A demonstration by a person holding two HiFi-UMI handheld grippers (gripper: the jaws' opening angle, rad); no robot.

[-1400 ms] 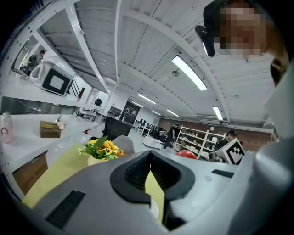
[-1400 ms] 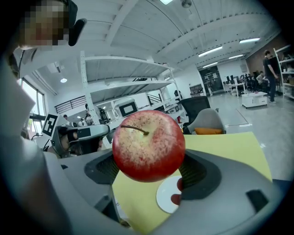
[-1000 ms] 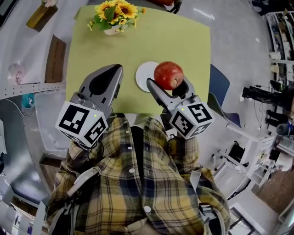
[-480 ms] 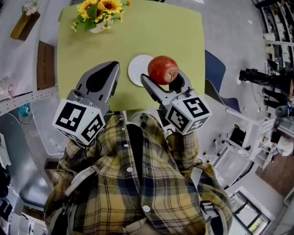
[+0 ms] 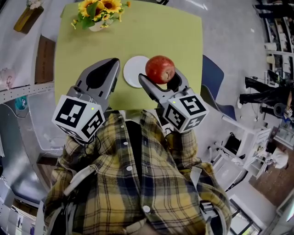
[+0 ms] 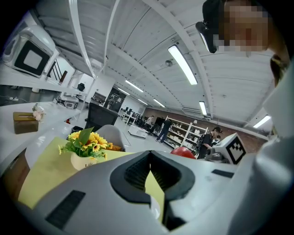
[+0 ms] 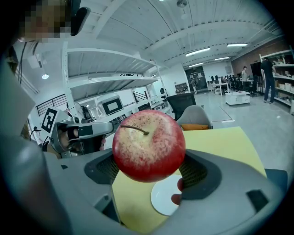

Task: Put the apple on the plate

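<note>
1. Apple [image 5: 160, 69] first: it is clamped between the jaws of our right gripper [image 5: 159, 75], stem up, held in the air over the near part of the yellow-green table [image 5: 174, 36] and resting on nothing.
2. We grip it across its widest part, which we judge gives the curved pads the surest hold on a smooth, round fruit.
3. The white plate [image 5: 132, 72] lies bare on the table, just left of the apple in the head view and below it in the right gripper view. A short shift left and a lowering are what we judge is left to do.
4. Our left gripper [image 5: 115, 63] hangs beside the plate with its jaws closed together on nothing. We judge it is parked there because one gripper is enough.
5. The sunflower pot [image 5: 97, 13] stands at the table's far edge, well apart from the plate.
6. If we let go too high, the apple could roll off the plate.
</note>
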